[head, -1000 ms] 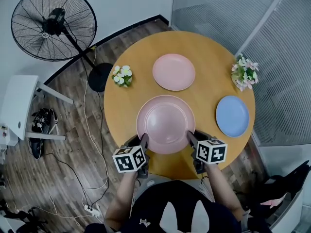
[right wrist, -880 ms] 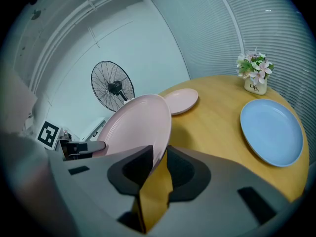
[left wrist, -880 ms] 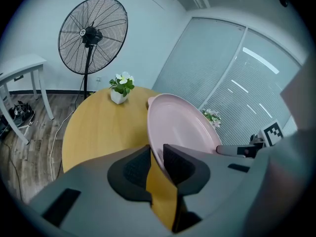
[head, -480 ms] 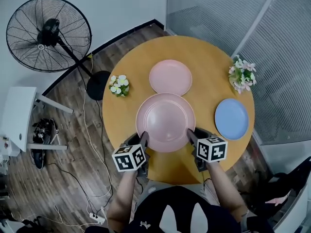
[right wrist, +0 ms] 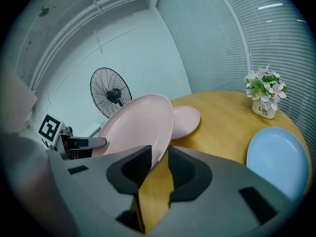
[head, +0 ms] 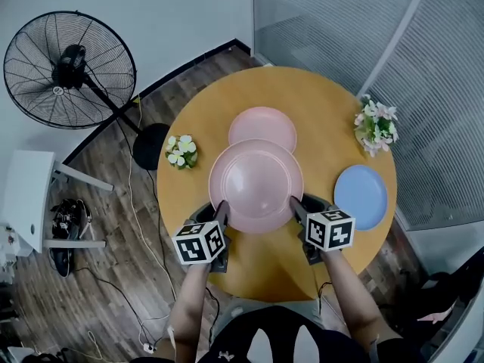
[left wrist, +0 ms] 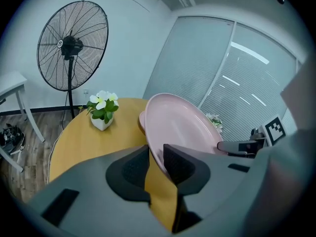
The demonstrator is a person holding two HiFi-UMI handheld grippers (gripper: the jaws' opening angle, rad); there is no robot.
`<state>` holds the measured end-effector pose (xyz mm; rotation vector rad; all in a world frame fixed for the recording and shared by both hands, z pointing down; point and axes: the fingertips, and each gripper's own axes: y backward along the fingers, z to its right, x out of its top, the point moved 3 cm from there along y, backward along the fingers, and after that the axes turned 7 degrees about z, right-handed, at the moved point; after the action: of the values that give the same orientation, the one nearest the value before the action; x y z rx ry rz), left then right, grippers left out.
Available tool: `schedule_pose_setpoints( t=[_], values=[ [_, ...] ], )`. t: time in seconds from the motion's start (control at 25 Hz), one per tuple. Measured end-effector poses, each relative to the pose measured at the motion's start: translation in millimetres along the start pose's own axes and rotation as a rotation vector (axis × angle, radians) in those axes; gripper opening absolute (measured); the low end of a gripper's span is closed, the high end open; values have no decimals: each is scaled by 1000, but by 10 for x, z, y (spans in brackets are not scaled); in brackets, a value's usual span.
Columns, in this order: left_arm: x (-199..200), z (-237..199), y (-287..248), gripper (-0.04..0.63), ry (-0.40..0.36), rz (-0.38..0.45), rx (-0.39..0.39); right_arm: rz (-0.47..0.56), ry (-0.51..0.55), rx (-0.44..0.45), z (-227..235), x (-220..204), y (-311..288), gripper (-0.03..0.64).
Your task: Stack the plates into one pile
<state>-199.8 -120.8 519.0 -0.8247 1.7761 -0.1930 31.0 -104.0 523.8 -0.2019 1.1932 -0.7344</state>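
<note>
Plate count: 3. There's 1 large pink plate (head: 255, 184), 1 small pink plate (head: 262, 125) and 1 blue plate (head: 361, 197) off to the right, all on or over the round wooden table (head: 333, 119). 2 flower pots, a white-bloom pot (head: 180, 151) on the left and a pink-bloom pot (head: 376, 127) on the right, the latter marked "Life" (right wrist: 265, 111). 1 standing fan (head: 68, 70) by the wall.

Both forearms reach fwd from the bottom edge, grippers angled down and away, one each side of the large plate. Left gripper (head: 221, 209) is clamped on the near-left rim. Right gripper (head: 295, 205) has the near-right rim between its jaws, which have just been opening a bit but the pads grip it. The large plate's far edge overlaps the small pink one; touching or not, can't tell.
</note>
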Motion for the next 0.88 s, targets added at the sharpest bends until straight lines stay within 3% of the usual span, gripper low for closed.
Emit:
schedule_pose_setpoints(
  t=[0.88],
  values=[
    [1042, 30, -1166, 89, -157, 61, -14, 79, 73, -73, 509, 987, -762, 150]
  ],
)
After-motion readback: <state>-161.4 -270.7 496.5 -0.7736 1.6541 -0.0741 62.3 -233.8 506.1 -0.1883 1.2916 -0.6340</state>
